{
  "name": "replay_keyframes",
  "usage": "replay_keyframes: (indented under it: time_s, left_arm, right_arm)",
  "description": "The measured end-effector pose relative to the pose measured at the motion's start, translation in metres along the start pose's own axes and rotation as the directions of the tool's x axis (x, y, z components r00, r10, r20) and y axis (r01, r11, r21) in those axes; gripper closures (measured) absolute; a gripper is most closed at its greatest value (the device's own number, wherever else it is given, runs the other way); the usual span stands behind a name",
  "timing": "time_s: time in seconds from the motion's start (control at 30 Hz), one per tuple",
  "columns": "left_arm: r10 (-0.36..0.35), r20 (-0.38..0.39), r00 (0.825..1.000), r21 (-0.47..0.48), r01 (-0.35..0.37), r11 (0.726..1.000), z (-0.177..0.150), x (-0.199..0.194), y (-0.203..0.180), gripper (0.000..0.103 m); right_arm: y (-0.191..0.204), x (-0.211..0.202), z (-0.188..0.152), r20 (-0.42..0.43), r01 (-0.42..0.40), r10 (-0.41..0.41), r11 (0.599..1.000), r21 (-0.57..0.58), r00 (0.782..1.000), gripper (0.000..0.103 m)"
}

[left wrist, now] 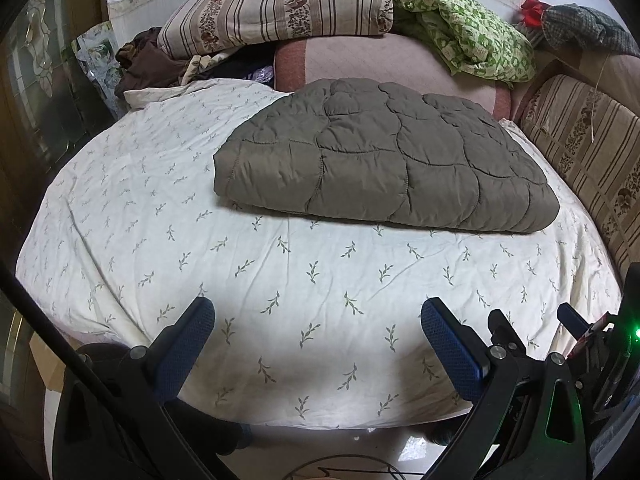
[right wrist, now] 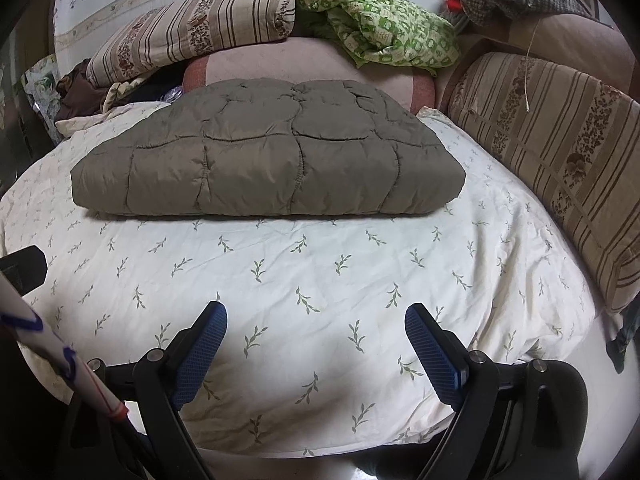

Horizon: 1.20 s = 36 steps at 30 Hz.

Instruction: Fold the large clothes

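the olive quilted coat point(left wrist: 384, 160) lies folded mid-bed point(left wrist: 280, 280). left gripper point(left wrist: 316, 320) and right gripper point(right wrist: 316, 320) hover wide and empty; grab both near corners together for an even fold.

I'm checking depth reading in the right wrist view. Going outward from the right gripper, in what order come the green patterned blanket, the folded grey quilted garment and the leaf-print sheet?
From the right gripper, open over the bed:
1. Leaf-print sheet, directly beneath and ahead.
2. Folded grey quilted garment, lying mid-bed on the sheet.
3. Green patterned blanket, crumpled at the far end, right of centre.
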State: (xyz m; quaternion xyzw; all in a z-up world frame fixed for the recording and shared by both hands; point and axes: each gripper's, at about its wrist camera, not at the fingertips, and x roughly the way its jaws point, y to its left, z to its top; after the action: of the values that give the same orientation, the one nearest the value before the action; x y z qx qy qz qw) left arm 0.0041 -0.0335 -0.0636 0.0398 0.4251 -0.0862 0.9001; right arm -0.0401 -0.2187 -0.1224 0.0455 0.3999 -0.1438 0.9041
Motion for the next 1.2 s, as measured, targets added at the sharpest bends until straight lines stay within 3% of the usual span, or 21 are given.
replay_keyframes:
  time_s: [1.2]
  left_arm:
    - [0.018, -0.059, 0.998, -0.001, -0.018, 1.0, -0.007, 0.018, -0.004, 0.0]
  right_arm:
    - [-0.004, 0.002, -0.003, 0.009, 0.018, -0.018, 1.0, 0.011, 1.0, 0.009]
